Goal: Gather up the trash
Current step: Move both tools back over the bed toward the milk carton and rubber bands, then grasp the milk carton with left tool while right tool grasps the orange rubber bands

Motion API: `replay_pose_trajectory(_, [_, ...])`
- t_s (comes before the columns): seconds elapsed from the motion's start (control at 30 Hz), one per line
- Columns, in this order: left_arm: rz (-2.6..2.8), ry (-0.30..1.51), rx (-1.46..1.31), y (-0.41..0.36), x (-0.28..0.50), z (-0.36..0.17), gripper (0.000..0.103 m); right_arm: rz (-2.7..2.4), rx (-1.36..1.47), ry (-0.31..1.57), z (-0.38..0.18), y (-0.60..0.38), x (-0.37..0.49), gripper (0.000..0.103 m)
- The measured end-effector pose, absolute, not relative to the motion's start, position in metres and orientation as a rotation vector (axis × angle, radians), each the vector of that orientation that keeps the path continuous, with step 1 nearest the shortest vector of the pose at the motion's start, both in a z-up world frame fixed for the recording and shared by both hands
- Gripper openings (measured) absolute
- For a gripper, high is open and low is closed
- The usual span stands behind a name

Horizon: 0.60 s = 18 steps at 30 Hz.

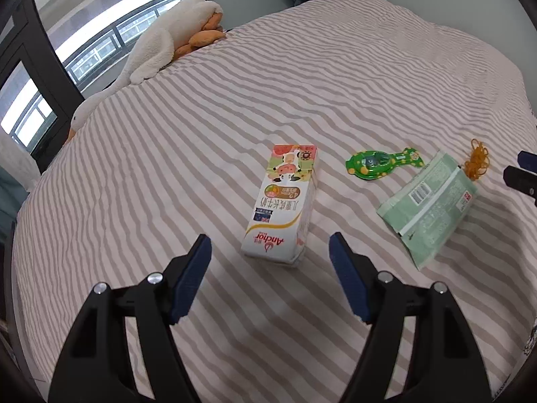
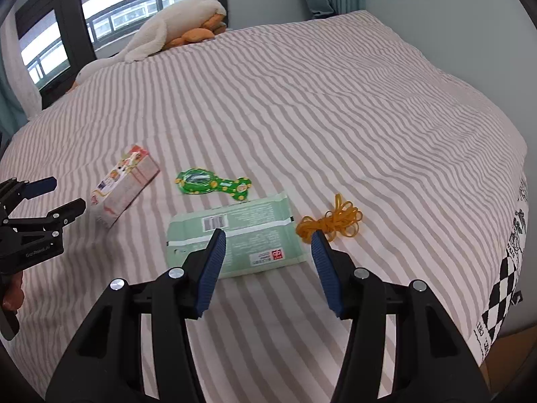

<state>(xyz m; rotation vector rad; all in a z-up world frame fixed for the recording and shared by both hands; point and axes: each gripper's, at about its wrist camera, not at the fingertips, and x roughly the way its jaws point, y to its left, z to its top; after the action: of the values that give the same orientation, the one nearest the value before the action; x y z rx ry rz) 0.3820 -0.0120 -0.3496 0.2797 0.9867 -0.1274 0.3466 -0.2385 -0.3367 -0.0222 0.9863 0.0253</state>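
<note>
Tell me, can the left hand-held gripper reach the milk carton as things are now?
Probably yes. The left hand-held gripper is open, and the milk carton lies on the bed just ahead of its fingers, with nothing between them.

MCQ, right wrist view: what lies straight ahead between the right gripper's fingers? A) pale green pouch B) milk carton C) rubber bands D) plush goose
A: the pale green pouch lies flat on the striped bed between the open fingers of the right gripper; the milk carton is off to the left and the rubber bands just to the right.
</note>
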Motion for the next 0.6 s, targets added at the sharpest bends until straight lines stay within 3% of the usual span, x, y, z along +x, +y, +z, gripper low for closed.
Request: replay_pose_trajectory(0.6, [-0.387, 1.027, 0.428, -0.022, 0.446, -0.417, 0.073, -0.339, 0.181, 1.014, -0.391, -0.26, 0.386, 0.051])
